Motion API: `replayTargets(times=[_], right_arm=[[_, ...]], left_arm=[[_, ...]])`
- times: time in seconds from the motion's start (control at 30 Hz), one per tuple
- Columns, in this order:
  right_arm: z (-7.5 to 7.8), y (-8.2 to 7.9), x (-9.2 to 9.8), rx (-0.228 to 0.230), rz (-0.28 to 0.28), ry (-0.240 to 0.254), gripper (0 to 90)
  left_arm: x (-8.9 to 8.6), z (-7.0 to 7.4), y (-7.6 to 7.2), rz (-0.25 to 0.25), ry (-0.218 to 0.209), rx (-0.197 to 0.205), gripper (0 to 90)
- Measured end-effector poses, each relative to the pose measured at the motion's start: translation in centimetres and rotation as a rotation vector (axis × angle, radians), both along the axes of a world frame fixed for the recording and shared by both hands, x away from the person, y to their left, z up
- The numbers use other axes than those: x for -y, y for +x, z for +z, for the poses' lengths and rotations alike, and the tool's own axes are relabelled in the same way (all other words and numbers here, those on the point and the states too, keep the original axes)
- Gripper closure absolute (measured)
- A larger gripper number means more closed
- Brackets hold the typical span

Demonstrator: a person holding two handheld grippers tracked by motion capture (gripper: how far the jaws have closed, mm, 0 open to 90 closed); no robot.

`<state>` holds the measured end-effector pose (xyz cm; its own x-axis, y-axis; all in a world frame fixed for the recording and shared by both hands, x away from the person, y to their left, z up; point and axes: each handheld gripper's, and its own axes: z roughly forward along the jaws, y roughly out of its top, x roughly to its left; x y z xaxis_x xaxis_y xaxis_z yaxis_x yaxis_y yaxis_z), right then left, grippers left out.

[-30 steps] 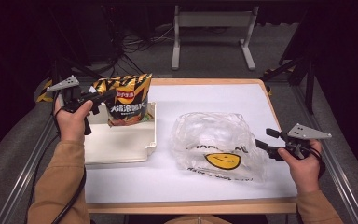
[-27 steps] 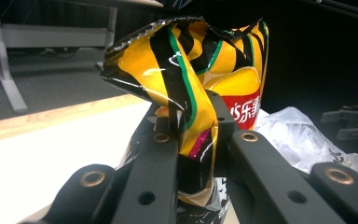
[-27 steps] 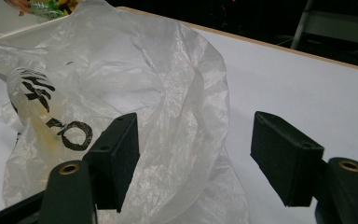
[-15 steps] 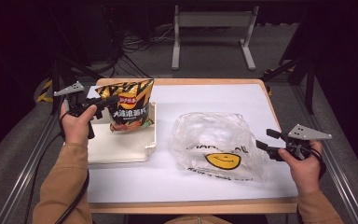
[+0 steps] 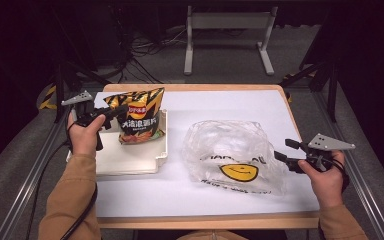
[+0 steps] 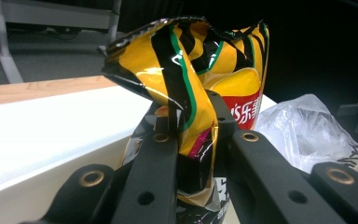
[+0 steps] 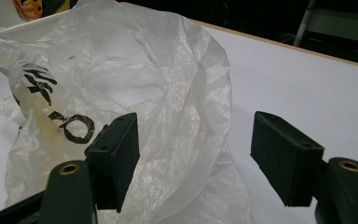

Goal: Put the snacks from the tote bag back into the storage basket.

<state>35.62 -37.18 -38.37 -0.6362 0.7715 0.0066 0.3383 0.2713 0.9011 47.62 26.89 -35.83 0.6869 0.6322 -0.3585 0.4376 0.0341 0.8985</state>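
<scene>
A yellow and black chip bag stands upright over the white tray at the table's left. My left gripper is shut on the bag's left edge; in the left gripper view the crumpled bag is pinched between the jaws. A clear plastic bag with a yellow smile print lies on the table's right half. My right gripper stands open at that bag's right edge, and in the right gripper view the plastic bag lies in front of its spread jaws, with the bag's film between them.
The table has a white top with a wooden rim. A grey metal stand and cables sit on the floor behind it. Metal rails run along both sides of the table.
My left gripper has drawn the chip bag a little towards the left and nearer the person. The right gripper and the plastic bag have stayed in place.
</scene>
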Motion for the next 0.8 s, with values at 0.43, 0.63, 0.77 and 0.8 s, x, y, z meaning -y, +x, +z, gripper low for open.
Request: replayTargets(times=[0.43, 0.63, 0.77, 0.8], right_arm=[[-0.1, 0.0, 0.0, 0.004, -0.004, -0.022, 34.5], [-0.1, -0.1, 0.3, 0.007, -0.009, -0.023, 35.0], [0.1, -0.2, 0.3, 0.012, -0.007, -0.022, 34.6], [0.1, -0.2, 0.3, 0.013, -0.007, -0.021, 34.5]], left_arm=[[-0.1, -0.5, 1.1, 0.012, 0.041, 0.047, 83.7], [0.1, -0.6, 1.5, 0.038, 0.044, 0.068, 79.4], [0.2, -1.0, 1.9, 0.096, 0.052, 0.072, 67.9], [0.2, -1.1, 1.9, 0.118, 0.05, 0.065, 59.7]])
